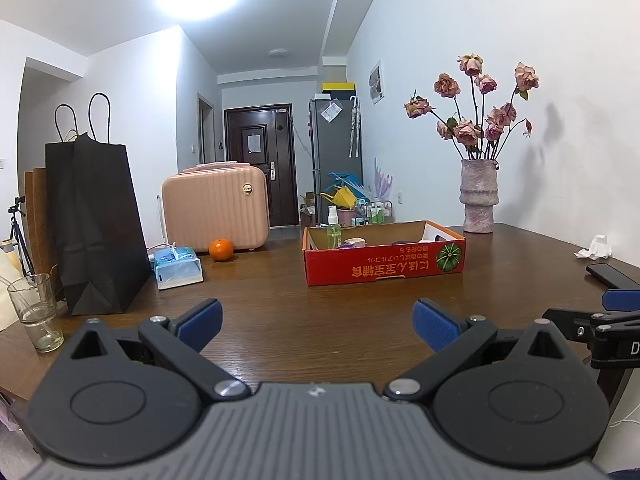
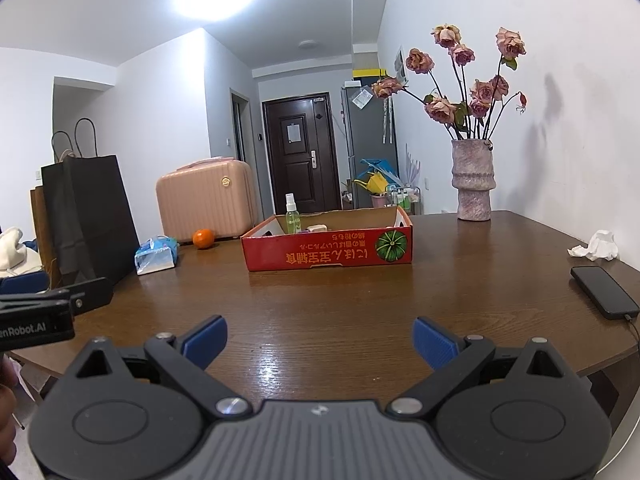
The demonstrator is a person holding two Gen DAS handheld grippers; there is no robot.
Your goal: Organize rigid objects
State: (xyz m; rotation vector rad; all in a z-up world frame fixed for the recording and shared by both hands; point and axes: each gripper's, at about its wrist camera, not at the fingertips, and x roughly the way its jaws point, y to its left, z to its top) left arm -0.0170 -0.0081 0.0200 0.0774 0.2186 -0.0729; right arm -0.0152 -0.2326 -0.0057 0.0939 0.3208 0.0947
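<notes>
While both pairs of tongs hang low over the near edge of the surface (image 2: 320, 300), the red cardboard box (image 2: 328, 254) sits straight ahead of you, well apart from either, with its long side running left to right across your line of approach. From the right tongs (image 2: 320, 340) the box lies ahead and about centred; from the left tongs (image 1: 318, 326) it lies ahead and slightly to the right, so neither side looks clearly nearer. Inside the box a spray bottle (image 2: 292, 216) stands upright near the left end, beside some small items too low to make out. Loose things lie outside it: an orange (image 1: 221, 250) and a tissue pack (image 1: 178, 266) to the left, nearer your left tongs, and a dark phone (image 2: 604, 292) far right, nearer your right tongs, its long axis pointing away from you. Both tongs are spread wide apart, holding nothing and touching nothing
</notes>
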